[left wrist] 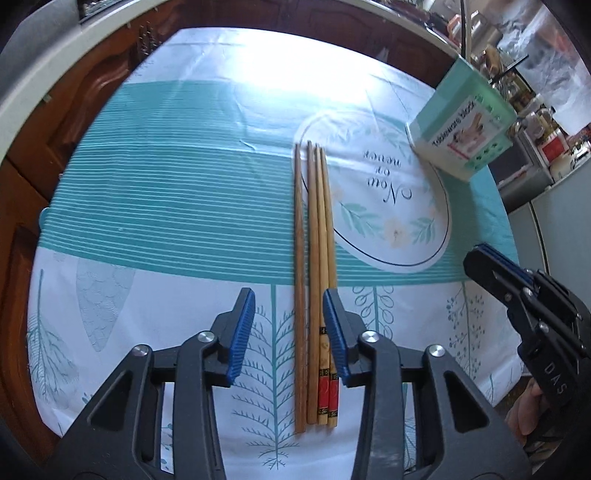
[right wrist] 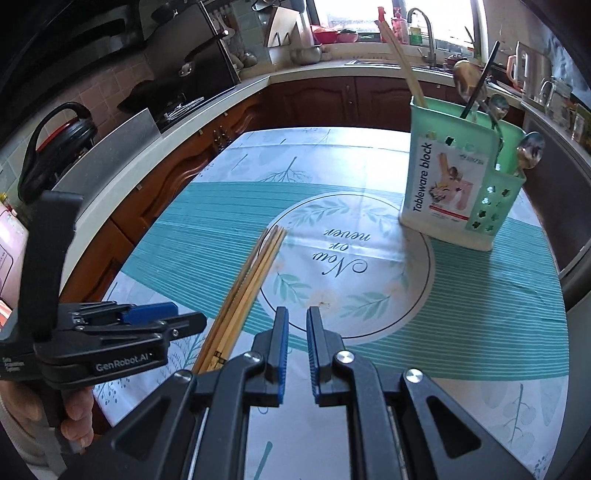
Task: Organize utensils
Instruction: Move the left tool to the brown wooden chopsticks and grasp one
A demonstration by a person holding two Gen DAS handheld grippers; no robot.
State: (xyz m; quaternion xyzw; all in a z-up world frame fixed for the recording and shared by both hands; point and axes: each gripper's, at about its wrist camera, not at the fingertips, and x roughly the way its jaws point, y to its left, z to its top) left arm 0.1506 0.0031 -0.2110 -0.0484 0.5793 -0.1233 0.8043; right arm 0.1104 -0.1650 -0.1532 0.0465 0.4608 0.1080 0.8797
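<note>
While the left claw (left wrist: 289, 314) hangs over the bench (left wrist: 166, 206) with its blue pads (left wrist: 242, 332) apart, four wooden chopsticks (left wrist: 314, 280) lie side by side between them; the right-hand pad sits just beside the outermost stick, the left-hand pad stands clear, so nothing is gripped. Two of the sticks carry red and gold bands at their thick ends, close to the claw's base. The right claw (right wrist: 296, 332) hovers with its pads nearly together, only a narrow slit between them, and holds nothing; below it lies the round wreath print of the tablecloth (right wrist: 480, 295), with the chopsticks off to its left. A person's fingers (right wrist: 77, 428) wrap the handle of the left claw in the right wrist view. Farther out, near the far right corner of the bench, stands a green and white utensil holder (right wrist: 454, 184) marked "Tableware block", well apart from the loose sticks. Spoons (right wrist: 528, 151), a dark utensil and a pair of chopsticks already stand upright in it. Kitchen worktops and a sink tap (right wrist: 424, 33) ring the background
</note>
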